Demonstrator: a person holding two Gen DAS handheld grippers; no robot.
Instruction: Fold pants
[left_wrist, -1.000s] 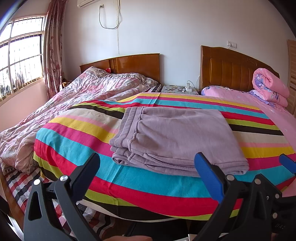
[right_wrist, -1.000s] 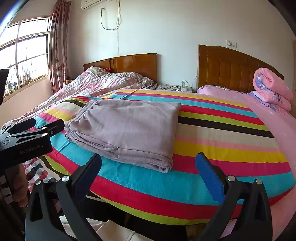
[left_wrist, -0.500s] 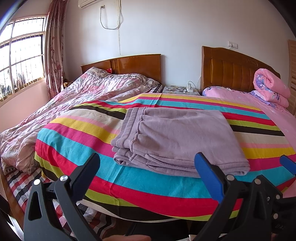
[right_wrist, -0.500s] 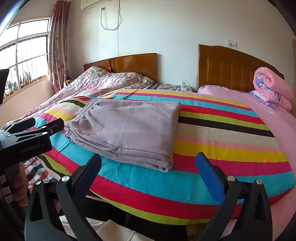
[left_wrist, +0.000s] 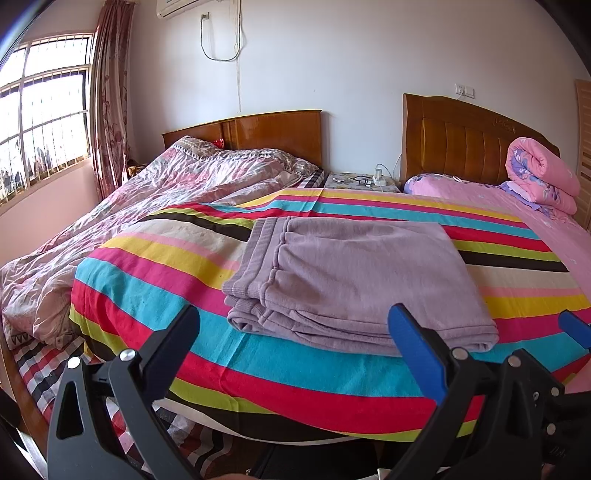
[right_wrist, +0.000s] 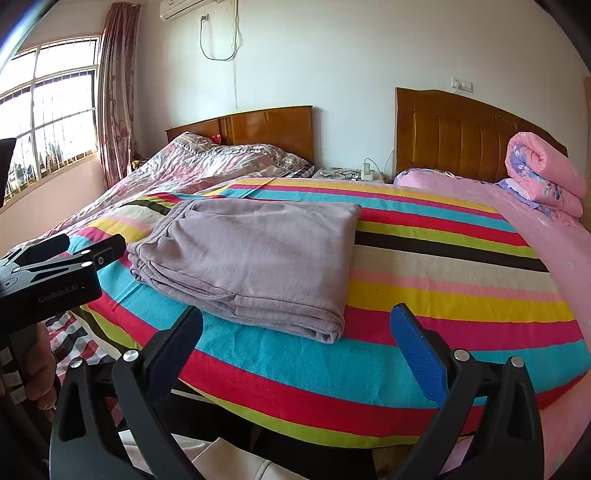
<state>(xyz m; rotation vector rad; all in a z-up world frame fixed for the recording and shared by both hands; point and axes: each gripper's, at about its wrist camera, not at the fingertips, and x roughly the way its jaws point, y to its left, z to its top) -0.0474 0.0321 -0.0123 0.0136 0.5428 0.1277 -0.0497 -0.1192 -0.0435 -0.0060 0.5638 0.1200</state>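
One folded lilac knit pair of pants (left_wrist: 354, 280) lies on one striped multicoloured bedspread (left_wrist: 155, 280). Two wooden headboards (left_wrist: 280, 133) stand behind, with one rolled pink floral quilt (left_wrist: 543, 177) and one crumpled pink patterned duvet (left_wrist: 177, 192). Two black handheld grippers (right_wrist: 295, 328) show.

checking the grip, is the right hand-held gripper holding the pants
No, the right hand-held gripper is open and empty, short of the folded pants on the striped blanket.

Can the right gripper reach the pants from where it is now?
Probably yes. The right gripper is open and empty, held off the bed's near edge. The pants lie folded on the striped cover, ahead and to its left, with nothing between them.
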